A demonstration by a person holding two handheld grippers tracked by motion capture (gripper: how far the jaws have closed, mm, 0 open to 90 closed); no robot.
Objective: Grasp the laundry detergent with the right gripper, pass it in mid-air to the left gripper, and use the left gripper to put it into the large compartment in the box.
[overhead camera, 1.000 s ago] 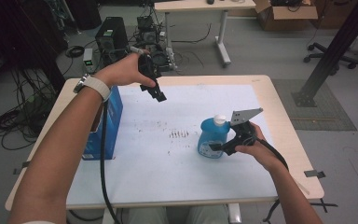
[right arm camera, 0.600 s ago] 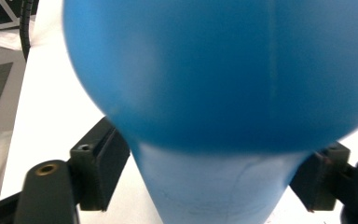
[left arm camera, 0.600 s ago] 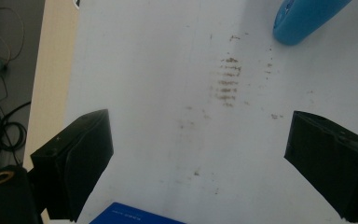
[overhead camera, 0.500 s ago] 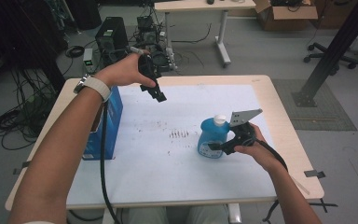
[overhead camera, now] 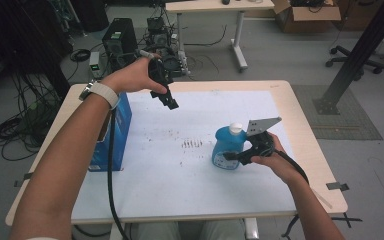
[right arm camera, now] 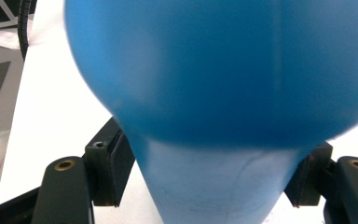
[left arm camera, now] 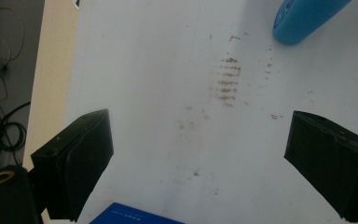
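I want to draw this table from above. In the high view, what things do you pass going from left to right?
Blue box → left gripper held up over the table → brown smudges on the white tabletop → blue bottle → right gripper, gripping the bottle.

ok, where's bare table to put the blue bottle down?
Free: the white sheet between the blue box and the blue bottle, brown smudges aside; also the far right corner. Crowded: the left edge by the box, and around the right tongs at the bottle.
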